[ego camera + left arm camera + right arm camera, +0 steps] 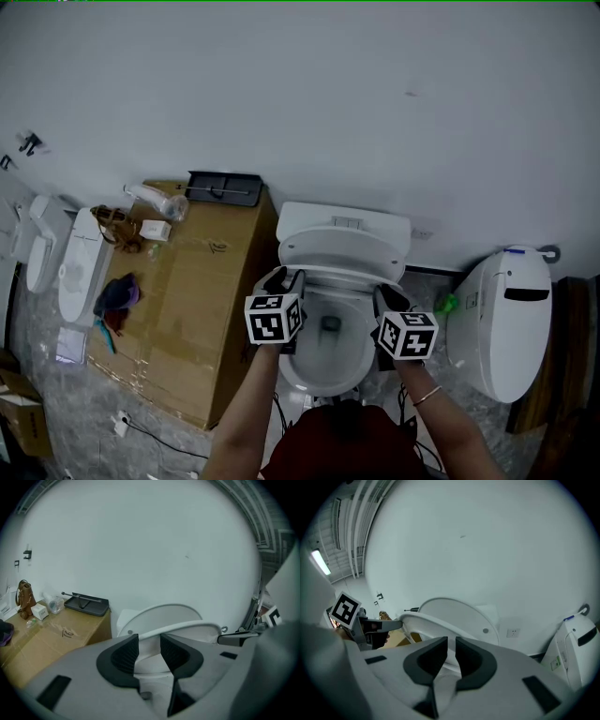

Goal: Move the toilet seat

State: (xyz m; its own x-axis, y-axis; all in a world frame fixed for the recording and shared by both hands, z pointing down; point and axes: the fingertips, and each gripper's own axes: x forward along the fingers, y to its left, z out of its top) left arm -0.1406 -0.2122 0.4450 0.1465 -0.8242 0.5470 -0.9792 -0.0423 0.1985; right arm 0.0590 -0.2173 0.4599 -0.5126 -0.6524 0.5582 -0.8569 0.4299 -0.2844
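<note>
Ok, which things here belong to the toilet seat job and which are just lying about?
In the job: toilet seat, lid, bowl, left gripper and right gripper, both closed on the seat.
Lying about: cardboard box, black tray, brown bag, second toilet on the right.

A: What've we got left of us?
B: Cardboard box [197,309] w/ a black tray [248,195] at its back edge. Clear bottle [164,202] lying beside the tray, small white box [155,230] near it, purple cloth [120,294] further fwd.
A: And on our right, a 2nd toilet [511,319], small green obj. [447,303] just beside it. White wall [328,94] behind.
</note>
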